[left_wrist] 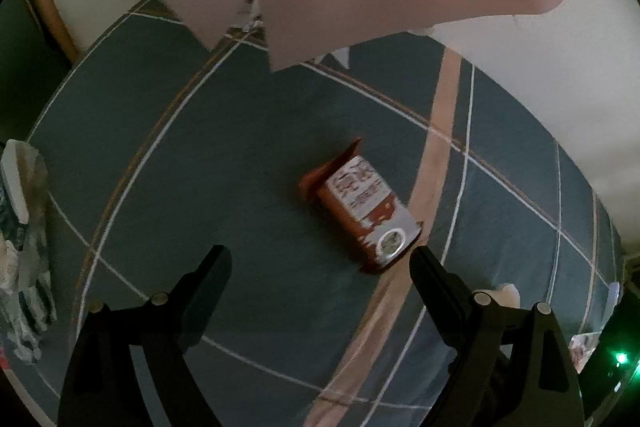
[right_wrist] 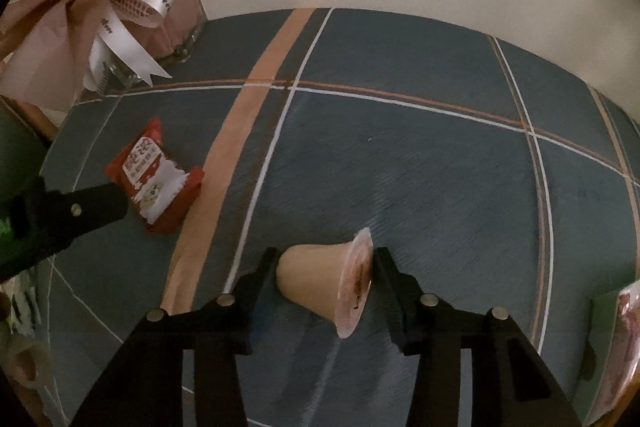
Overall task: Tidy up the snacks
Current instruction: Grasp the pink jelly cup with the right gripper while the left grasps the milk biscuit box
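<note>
A red and white snack packet [left_wrist: 362, 211] lies flat on the dark blue checked tablecloth [left_wrist: 200, 167]. My left gripper [left_wrist: 320, 259] is open and empty, just short of the packet, its right finger near the packet's near end. The packet also shows in the right wrist view [right_wrist: 154, 177], with a left gripper finger [right_wrist: 80, 207] beside it. My right gripper [right_wrist: 324, 259] is shut on a beige pudding cup [right_wrist: 320, 279], lying sideways between the fingers with its foil lid against the right finger.
A pink paper gift wrap with a white ribbon [right_wrist: 132, 7] and a glass jar stands at the back left. A clear wrapped pack [left_wrist: 24, 247] lies at the left table edge. A green tray with a pink packet [right_wrist: 620, 339] sits at the right. A pale wall is behind.
</note>
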`<act>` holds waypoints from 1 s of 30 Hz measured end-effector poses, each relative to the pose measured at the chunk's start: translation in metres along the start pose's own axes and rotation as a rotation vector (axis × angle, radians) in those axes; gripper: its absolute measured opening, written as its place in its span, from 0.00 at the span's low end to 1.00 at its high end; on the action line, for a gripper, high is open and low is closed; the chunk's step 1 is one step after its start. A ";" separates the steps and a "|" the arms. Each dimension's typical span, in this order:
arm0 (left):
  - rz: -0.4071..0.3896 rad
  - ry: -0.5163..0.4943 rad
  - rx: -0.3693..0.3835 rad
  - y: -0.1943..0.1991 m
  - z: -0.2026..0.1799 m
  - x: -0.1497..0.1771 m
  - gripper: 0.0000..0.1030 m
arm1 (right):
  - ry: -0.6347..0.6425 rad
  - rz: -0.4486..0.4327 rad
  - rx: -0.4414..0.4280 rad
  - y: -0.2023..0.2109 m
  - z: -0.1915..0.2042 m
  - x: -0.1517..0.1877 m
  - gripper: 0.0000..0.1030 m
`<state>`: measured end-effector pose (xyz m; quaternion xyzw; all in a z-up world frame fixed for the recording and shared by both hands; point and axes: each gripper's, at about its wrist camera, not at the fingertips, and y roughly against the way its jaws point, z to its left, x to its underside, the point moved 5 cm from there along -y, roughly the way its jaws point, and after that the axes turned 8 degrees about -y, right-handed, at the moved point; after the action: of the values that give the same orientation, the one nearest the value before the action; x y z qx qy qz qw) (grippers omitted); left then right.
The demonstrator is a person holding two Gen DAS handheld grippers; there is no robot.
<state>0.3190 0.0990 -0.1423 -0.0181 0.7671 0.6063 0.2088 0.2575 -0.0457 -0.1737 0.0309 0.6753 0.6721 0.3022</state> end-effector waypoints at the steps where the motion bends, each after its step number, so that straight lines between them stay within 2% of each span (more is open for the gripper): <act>1: -0.002 0.004 0.001 -0.001 -0.002 -0.002 0.88 | 0.005 0.000 -0.006 0.000 -0.001 -0.001 0.48; 6: 0.001 0.036 -0.013 -0.018 -0.008 -0.013 0.86 | 0.032 0.001 0.000 -0.003 -0.012 -0.003 0.48; 8: 0.010 0.050 -0.011 -0.027 -0.011 -0.016 0.79 | 0.038 0.002 0.003 -0.004 -0.017 -0.005 0.48; 11: 0.005 0.081 0.000 -0.034 -0.012 -0.021 0.74 | 0.045 0.003 0.018 -0.006 -0.025 -0.009 0.48; 15: -0.006 0.110 -0.005 -0.040 -0.013 -0.029 0.74 | 0.056 0.008 0.018 -0.009 -0.029 -0.014 0.48; 16: -0.006 0.111 -0.013 -0.040 -0.013 -0.029 0.68 | 0.059 0.009 0.016 -0.009 -0.030 -0.014 0.48; 17: -0.006 0.103 -0.035 -0.041 -0.013 -0.028 0.57 | 0.062 0.010 0.016 -0.009 -0.029 -0.014 0.48; 20: -0.024 0.068 -0.064 -0.038 -0.015 -0.026 0.50 | 0.066 0.012 0.016 -0.008 -0.031 -0.013 0.48; 25: -0.021 0.011 -0.106 -0.028 -0.020 -0.010 0.43 | 0.066 0.012 -0.009 -0.006 -0.030 -0.010 0.48; 30: -0.044 -0.021 -0.104 -0.008 -0.031 0.010 0.42 | 0.066 0.011 -0.038 0.006 -0.033 0.005 0.48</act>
<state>0.3028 0.0699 -0.1479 -0.0394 0.7317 0.6407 0.2292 0.2368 -0.0723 -0.1727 0.0068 0.6718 0.6872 0.2766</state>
